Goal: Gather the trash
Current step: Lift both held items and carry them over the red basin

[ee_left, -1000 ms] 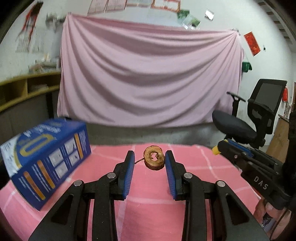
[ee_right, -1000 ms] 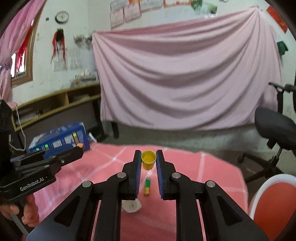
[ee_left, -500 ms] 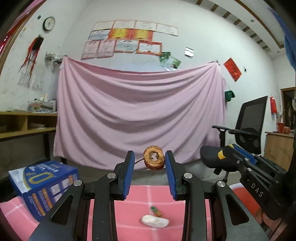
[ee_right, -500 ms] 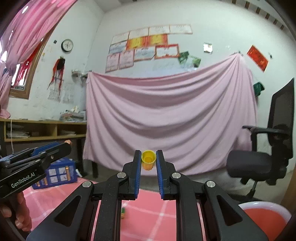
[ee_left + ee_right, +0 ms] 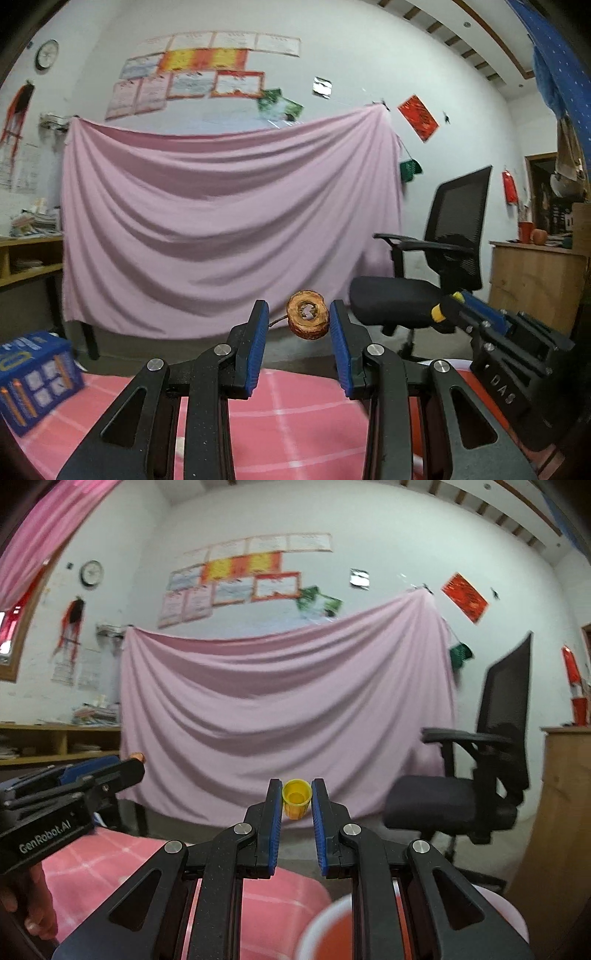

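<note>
In the left wrist view my left gripper (image 5: 297,321) is shut on a brown ring-shaped apple core (image 5: 307,320) with a thin stem, held level well above the pink checked table (image 5: 295,417). In the right wrist view my right gripper (image 5: 296,801) is shut on a small yellow bottle cap (image 5: 296,799), its hollow side facing the camera. Each gripper shows in the other's view: the right gripper (image 5: 448,310) at the right edge with the yellow cap at its tip, the left gripper (image 5: 136,762) at the left edge. A red bin with a pale rim (image 5: 332,934) sits low, beneath the right gripper.
A blue printed box (image 5: 33,373) stands on the table's left end. A black office chair (image 5: 436,266) is at the right, a wooden cabinet (image 5: 565,794) further right. A pink sheet (image 5: 221,221) hangs on the far wall, with shelves (image 5: 55,742) at the left.
Both grippers have risen and swung to the right with their loads still held. The table has dropped low in both views, and the small items on it have passed out of sight.
</note>
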A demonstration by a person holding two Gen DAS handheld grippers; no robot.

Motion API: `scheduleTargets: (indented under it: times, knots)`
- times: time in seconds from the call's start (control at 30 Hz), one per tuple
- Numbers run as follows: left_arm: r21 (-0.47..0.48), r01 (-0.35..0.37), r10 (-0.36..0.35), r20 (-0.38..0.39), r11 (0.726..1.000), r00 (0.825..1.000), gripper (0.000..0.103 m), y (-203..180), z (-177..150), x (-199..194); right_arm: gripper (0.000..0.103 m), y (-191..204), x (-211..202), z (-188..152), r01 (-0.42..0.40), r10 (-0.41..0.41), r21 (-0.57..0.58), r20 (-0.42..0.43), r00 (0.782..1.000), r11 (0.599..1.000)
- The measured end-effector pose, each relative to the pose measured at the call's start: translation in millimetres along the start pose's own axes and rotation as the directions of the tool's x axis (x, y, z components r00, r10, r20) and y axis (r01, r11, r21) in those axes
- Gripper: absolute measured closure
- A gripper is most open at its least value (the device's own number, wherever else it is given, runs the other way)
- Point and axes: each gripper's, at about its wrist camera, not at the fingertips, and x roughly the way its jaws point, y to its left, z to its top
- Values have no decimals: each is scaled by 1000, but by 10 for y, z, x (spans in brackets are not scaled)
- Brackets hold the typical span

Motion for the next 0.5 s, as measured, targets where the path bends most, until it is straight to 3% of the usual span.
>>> scheduleTargets:
  times: [0.23,0.33,0.5]
  knots:
    - [-6,82,-82,-107,997,991,74,-478,-23,418,89,-495,146,-178,92,-77,101,-146,986,991]
    - [-24,136,-139,-197,990,971,74,-658,-61,620,89,-665,167,-221,109,-77,155,-197,977,982]
    - [-40,168,-172,-319,985,932,74,-855,-190,880,89,-891,180,-265,137,-72,236,-263,962,962]
